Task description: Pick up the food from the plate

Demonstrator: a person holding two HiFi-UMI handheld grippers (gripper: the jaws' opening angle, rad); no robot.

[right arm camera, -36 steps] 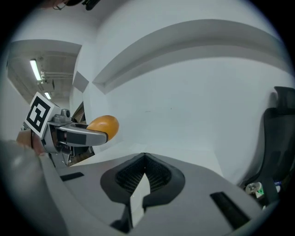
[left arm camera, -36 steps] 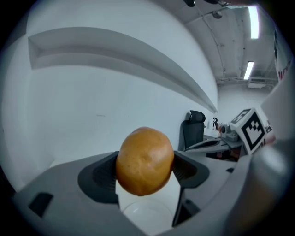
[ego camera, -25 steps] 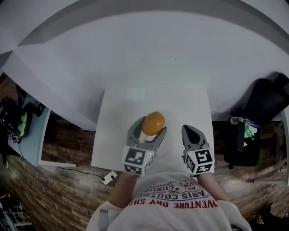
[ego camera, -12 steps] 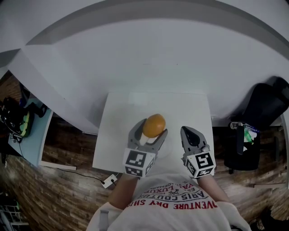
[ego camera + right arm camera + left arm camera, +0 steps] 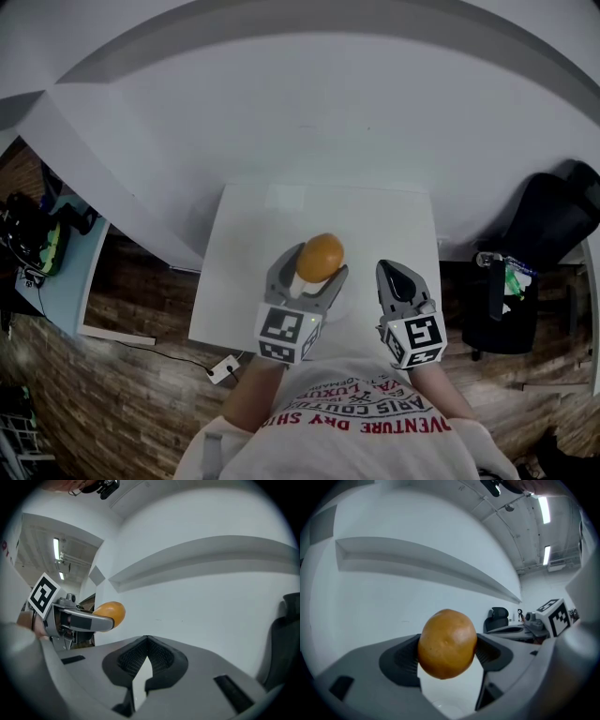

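Observation:
An orange round fruit (image 5: pixel 319 257) is clamped between the jaws of my left gripper (image 5: pixel 315 267), held up above the white table (image 5: pixel 253 272). In the left gripper view the fruit (image 5: pixel 447 643) fills the gap between both pads, and a sliver of the white plate (image 5: pixel 449 711) shows below it. The plate's edge (image 5: pixel 339 311) peeks out under the left gripper in the head view. My right gripper (image 5: pixel 401 279) hovers to the right with its jaws closed tip to tip and nothing between them (image 5: pixel 146 645). From the right gripper view the fruit (image 5: pixel 110 613) appears at the left.
The small white table stands against a white wall (image 5: pixel 309 122). A black office chair (image 5: pixel 539 225) stands at the right, a pale blue desk (image 5: pixel 56 281) with dark gear at the left. A white power strip (image 5: pixel 225 369) lies on the wooden floor.
The left gripper with the fruit has stayed almost in place; the view has shifted slightly. The right gripper has not visibly moved.

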